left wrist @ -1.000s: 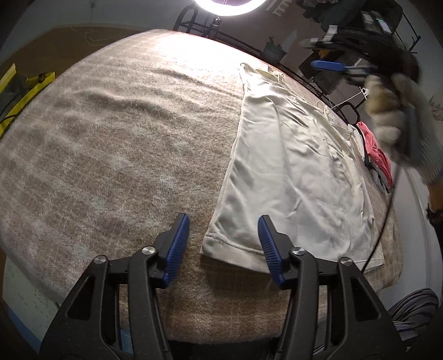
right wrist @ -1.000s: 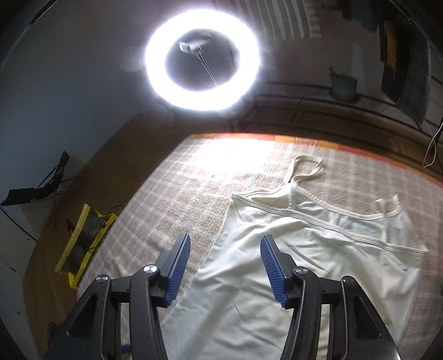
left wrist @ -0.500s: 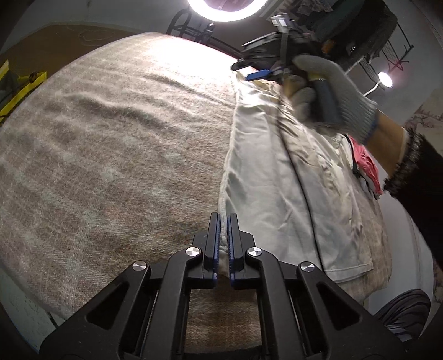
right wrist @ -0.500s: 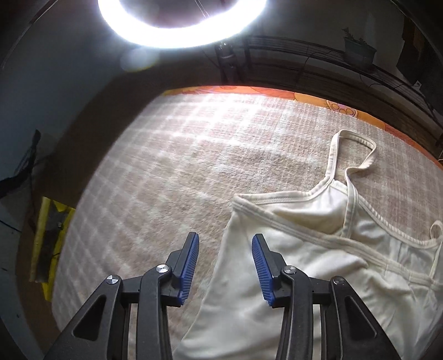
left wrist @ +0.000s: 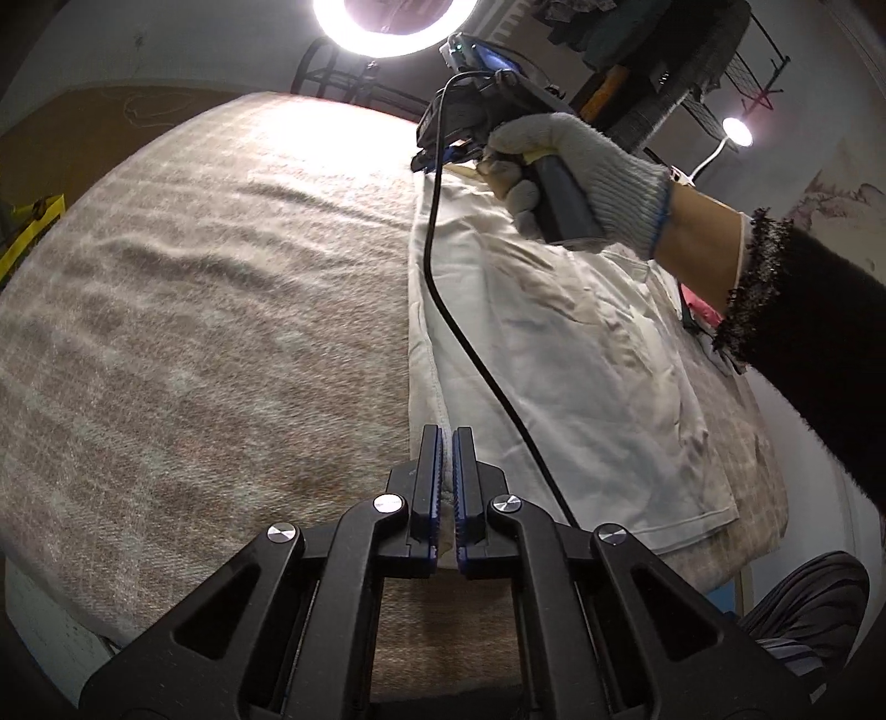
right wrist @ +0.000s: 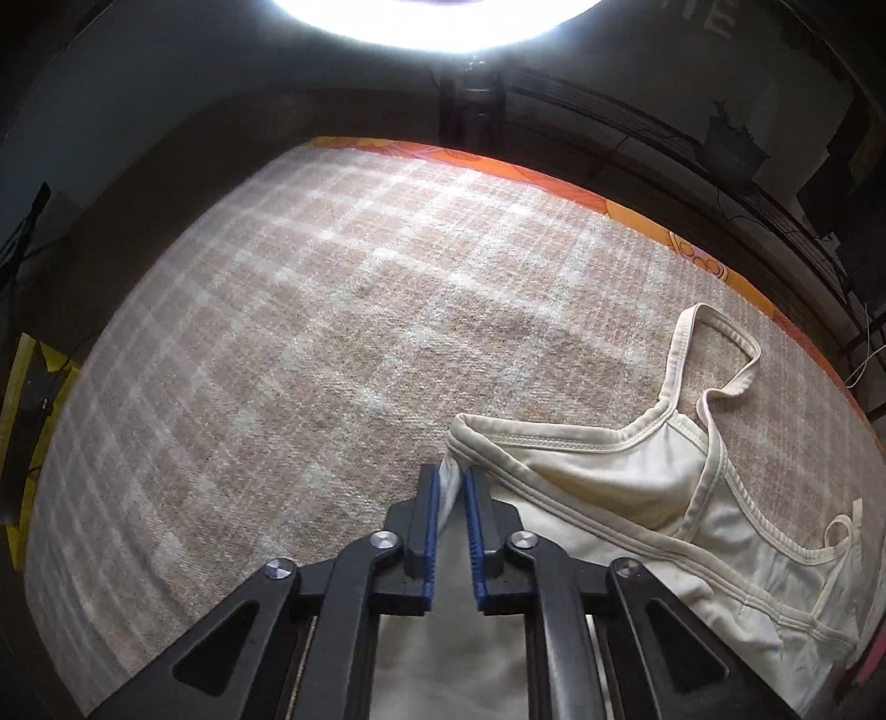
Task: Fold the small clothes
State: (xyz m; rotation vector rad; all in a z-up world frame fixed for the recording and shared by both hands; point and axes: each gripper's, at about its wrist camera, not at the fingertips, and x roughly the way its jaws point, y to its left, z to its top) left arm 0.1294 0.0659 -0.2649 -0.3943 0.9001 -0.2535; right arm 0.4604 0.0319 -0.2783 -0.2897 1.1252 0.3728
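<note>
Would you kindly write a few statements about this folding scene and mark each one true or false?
1. The left claw is shut on the camisole at its hem corner. True.
2. The right claw hangs open above the blanket. False: it pinches the camisole's top corner.
3. The camisole is red. False: cream white.
4. A ring light shines beyond the table. True.

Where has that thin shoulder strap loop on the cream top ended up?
In the right wrist view, the thin cream strap loop lies flat on the beige checked blanket, upper right, beyond the cream camisole top, near the orange edge.
</note>
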